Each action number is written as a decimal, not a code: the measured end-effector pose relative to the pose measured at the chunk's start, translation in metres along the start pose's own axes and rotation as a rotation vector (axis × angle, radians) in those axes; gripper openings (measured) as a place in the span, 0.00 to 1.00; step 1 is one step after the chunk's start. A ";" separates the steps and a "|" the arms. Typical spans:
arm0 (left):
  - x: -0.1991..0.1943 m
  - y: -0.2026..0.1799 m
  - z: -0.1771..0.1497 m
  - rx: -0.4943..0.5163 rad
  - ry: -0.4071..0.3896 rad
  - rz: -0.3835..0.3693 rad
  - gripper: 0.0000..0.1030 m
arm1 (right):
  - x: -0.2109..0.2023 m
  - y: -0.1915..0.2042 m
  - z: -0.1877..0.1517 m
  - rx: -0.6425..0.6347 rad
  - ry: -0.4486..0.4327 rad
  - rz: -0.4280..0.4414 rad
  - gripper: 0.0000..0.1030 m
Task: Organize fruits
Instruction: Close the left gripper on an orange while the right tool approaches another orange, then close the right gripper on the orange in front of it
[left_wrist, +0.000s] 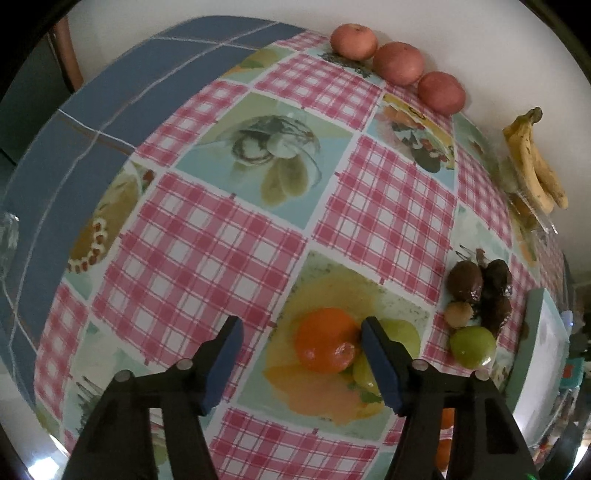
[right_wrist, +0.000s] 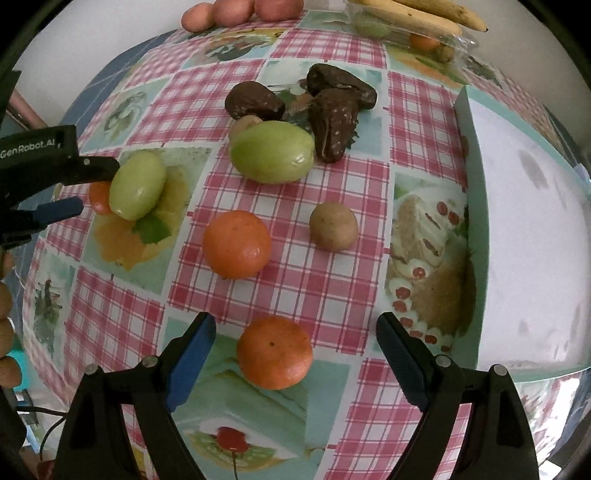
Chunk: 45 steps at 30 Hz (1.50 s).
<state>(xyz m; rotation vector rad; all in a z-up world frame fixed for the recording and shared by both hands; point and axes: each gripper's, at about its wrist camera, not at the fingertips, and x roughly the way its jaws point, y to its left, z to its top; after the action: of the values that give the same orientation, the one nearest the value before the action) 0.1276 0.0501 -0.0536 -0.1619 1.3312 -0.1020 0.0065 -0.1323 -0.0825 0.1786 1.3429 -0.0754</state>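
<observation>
My left gripper (left_wrist: 302, 334) is open over the table, with an orange (left_wrist: 327, 339) between its fingers toward the right one and a green fruit (left_wrist: 400, 334) just behind that finger. It also shows from the side in the right wrist view (right_wrist: 86, 186), next to a green fruit (right_wrist: 137, 185) and that orange (right_wrist: 99, 197). My right gripper (right_wrist: 295, 336) is open with an orange (right_wrist: 274, 352) between its fingers. Beyond lie another orange (right_wrist: 236, 243), a small brown fruit (right_wrist: 333, 227), a large green fruit (right_wrist: 271, 151) and dark brown fruits (right_wrist: 334, 123).
Three red apples (left_wrist: 397, 62) and bananas (left_wrist: 532, 162) line the wall at the back of the checkered table (left_wrist: 207, 243). A white box with a teal rim (right_wrist: 476, 206) stands at the right. A clear plastic pack (right_wrist: 424, 35) lies under the bananas.
</observation>
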 end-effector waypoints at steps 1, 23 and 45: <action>-0.001 -0.002 0.000 0.009 -0.003 0.010 0.67 | 0.001 0.000 0.001 0.004 0.000 -0.002 0.86; 0.003 -0.010 -0.001 0.011 0.016 -0.061 0.38 | -0.004 0.011 0.004 -0.017 -0.038 -0.028 0.54; -0.043 0.007 0.008 -0.079 -0.129 -0.103 0.37 | -0.055 0.000 0.007 0.024 -0.171 0.012 0.28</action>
<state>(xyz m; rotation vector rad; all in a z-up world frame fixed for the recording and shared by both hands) 0.1251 0.0647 -0.0121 -0.2991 1.1992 -0.1243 0.0007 -0.1366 -0.0273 0.1961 1.1708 -0.0941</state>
